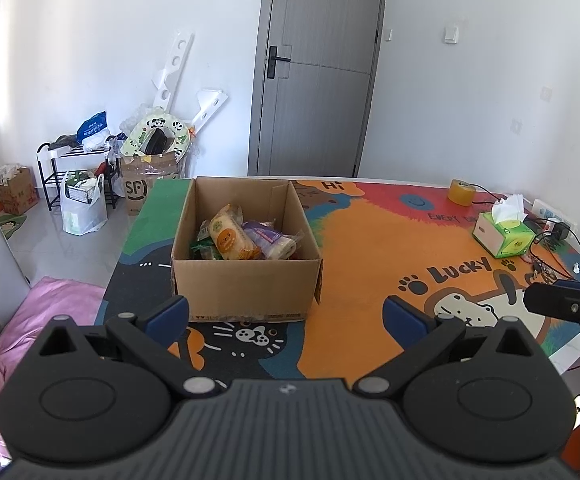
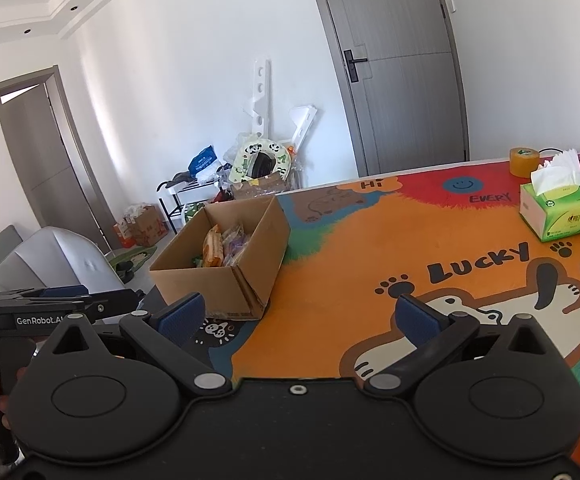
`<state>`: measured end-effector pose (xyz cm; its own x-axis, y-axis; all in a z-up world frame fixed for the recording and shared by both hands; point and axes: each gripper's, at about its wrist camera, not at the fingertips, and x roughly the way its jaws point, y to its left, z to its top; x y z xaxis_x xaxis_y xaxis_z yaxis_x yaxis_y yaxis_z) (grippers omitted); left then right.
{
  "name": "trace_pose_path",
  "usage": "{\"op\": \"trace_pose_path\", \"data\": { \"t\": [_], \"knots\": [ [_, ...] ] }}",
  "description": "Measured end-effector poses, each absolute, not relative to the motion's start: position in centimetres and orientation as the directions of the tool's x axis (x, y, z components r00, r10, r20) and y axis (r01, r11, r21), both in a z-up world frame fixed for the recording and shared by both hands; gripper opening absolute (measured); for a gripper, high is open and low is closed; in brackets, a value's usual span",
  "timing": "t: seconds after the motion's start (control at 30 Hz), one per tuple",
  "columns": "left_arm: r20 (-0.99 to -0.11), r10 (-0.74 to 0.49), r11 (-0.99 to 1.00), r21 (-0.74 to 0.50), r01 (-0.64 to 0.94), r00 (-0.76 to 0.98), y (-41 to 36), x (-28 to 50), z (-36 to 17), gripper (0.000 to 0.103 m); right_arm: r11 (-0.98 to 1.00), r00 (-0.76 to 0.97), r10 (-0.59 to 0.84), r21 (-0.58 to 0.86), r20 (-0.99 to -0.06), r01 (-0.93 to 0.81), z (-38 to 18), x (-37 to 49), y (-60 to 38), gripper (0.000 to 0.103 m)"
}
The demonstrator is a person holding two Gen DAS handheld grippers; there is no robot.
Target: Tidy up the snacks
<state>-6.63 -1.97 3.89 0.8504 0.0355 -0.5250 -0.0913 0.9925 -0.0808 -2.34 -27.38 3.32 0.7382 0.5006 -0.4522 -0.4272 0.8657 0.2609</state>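
Observation:
An open cardboard box (image 1: 246,284) stands on the colourful cartoon table mat (image 1: 361,256). Several wrapped snacks (image 1: 246,238) lie inside it, among them an orange-yellow pack and a purple one. My left gripper (image 1: 286,316) is open and empty, just in front of the box's near wall. My right gripper (image 2: 297,318) is open and empty over the mat, right of the box (image 2: 226,264), whose snacks (image 2: 222,246) show too. The right gripper shows at the right edge of the left wrist view (image 1: 569,306); the left gripper's body shows at the left of the right wrist view (image 2: 50,306).
A green tissue box (image 2: 557,208), a roll of tape (image 2: 523,162) and cables with a power strip (image 1: 549,236) sit at the table's far right. A grey chair (image 2: 58,260) and pink cloth (image 1: 30,328) are left of the table. Clutter and a rack (image 1: 78,168) stand by the wall.

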Motion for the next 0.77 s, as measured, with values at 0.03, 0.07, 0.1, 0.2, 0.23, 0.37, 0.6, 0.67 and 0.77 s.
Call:
{"op": "trace_pose_path", "data": {
  "t": [0.03, 0.07, 0.1, 0.2, 0.23, 0.37, 0.6, 0.67, 0.77],
  "knots": [
    [-0.526, 0.035, 0.993, -0.08, -0.091, 0.85, -1.97, -6.6, 3.9, 0.102, 0.866, 0.739, 0.501, 0.26, -0.45, -0.428, 3.34, -2.36, -27.42, 0.103],
    [-0.526, 0.036, 0.992, -0.081, -0.092, 0.85, -1.97, -6.6, 3.91, 0.102, 0.865, 0.74, 0.501, 0.26, -0.449, -0.429, 3.38, -2.34, -27.48, 0.103],
    [-0.525, 0.036, 0.992, -0.081, -0.092, 0.85, -1.98, -6.6, 3.92, 0.102, 0.866, 0.741, 0.5, 0.259, -0.448, -0.427, 3.41, -2.36, -27.52, 0.103],
    [-0.525, 0.034, 0.993, -0.081, -0.09, 0.851, -1.97, -6.6, 3.93, 0.102, 0.867, 0.743, 0.498, 0.26, -0.447, -0.425, 3.46, -2.35, -27.58, 0.103],
    [-0.526, 0.034, 0.993, -0.082, -0.09, 0.85, -1.97, -6.61, 3.94, 0.102, 0.867, 0.744, 0.498, 0.259, -0.446, -0.425, 3.48, -2.39, -27.59, 0.103],
    [-0.524, 0.031, 0.993, -0.082, -0.086, 0.851, -2.15, -6.58, 4.02, 0.102, 0.867, 0.745, 0.499, 0.259, -0.443, -0.427, 3.56, -2.5, -27.54, 0.103],
    [-0.514, 0.026, 0.994, -0.075, -0.076, 0.858, -2.59, -6.74, 4.21, 0.102, 0.868, 0.745, 0.497, 0.259, -0.445, -0.424, 3.55, -2.46, -27.61, 0.103],
    [-0.514, 0.028, 0.994, -0.075, -0.077, 0.857, -2.61, -6.73, 4.21, 0.102, 0.867, 0.745, 0.498, 0.259, -0.444, -0.425, 3.56, -2.44, -27.63, 0.103],
    [-0.505, 0.016, 0.994, -0.083, -0.067, 0.863, -2.54, -6.91, 4.22, 0.102, 0.867, 0.745, 0.498, 0.262, -0.444, -0.424, 3.56, -2.3, -27.66, 0.103]
  ]
}}
